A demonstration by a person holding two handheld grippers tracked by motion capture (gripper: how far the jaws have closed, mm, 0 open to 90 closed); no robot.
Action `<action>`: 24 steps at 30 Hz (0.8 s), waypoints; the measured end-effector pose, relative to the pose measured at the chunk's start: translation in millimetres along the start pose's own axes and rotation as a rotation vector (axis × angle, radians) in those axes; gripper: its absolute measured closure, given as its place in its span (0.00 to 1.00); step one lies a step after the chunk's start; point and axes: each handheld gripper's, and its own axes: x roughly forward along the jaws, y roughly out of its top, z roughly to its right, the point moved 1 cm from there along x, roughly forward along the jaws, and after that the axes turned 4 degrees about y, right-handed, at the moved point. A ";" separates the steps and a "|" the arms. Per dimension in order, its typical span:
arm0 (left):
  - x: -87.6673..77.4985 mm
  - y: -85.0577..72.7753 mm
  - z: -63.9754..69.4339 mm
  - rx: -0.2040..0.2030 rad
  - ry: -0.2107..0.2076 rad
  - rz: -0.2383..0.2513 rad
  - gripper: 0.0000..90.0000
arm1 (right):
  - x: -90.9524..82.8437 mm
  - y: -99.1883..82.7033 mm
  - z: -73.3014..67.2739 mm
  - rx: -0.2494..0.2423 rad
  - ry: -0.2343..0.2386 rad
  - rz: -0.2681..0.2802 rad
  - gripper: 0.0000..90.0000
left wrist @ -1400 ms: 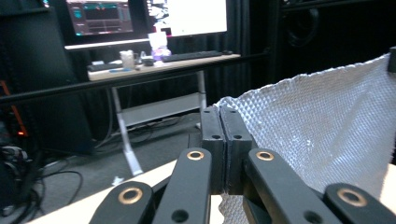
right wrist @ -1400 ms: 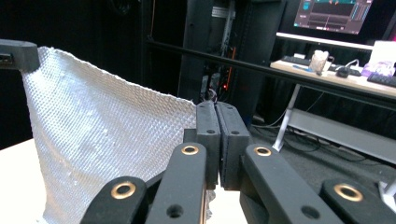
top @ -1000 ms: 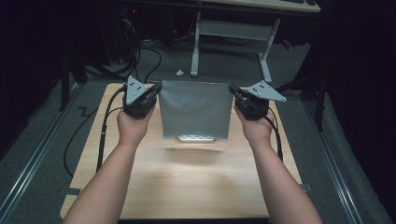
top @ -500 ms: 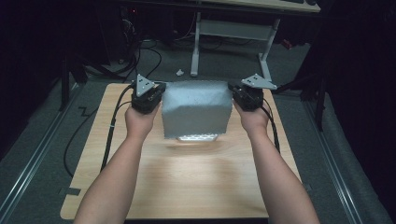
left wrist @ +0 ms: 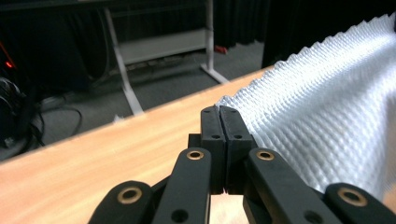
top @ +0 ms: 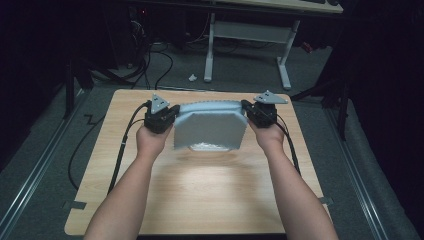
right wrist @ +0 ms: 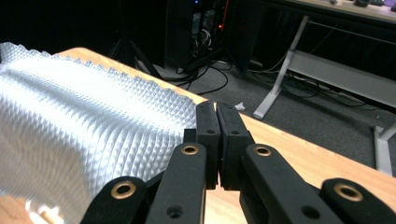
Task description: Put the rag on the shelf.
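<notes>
The left tool (top: pixel 169 116) is seen in the high view at the far left part of the table (top: pixel 200 200), held in a person's left hand (top: pixel 151 141), with its two black jaws clamped tight on the left corner of a silvery quilted sheet (top: pixel 210 129). The right tool (top: pixel 247 111) is held in the right hand (top: pixel 269 137) on the opposite side, and its jaws are likewise pressed together on the sheet's right corner. The sheet is stretched between the two tools above the far half of the table, its top edge held up and its lower part hanging toward the wood, where a bright crumpled fold is seen at the bottom. Whether that lower edge touches the table cannot be told.

In the left gripper view, the left tool (left wrist: pixel 219 112) is shown with its pads closed together, and the embossed, diamond-patterned sheet (left wrist: pixel 327 116) is spread away to the right of the jaws. In the right gripper view, the right tool (right wrist: pixel 217 108) is shown closed the same way, with the sheet (right wrist: pixel 84 126) spread to the left. A black cable (top: pixel 122 150) is trailed from the left tool across the table edge. A white-legged desk frame (top: pixel 245 45) stands on the grey floor beyond the table.
</notes>
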 end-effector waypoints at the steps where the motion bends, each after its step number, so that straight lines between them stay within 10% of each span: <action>1: -0.5 -2.1 0.1 -0.013 -0.008 -0.002 0.99 | 0.2 -2.1 -1.0 -0.004 -0.001 -0.001 1.00; 24: 5.3 -33.8 7.5 -0.035 -0.062 -0.047 0.99 | 5.0 -34.5 -3.6 -0.001 0.023 -0.030 1.00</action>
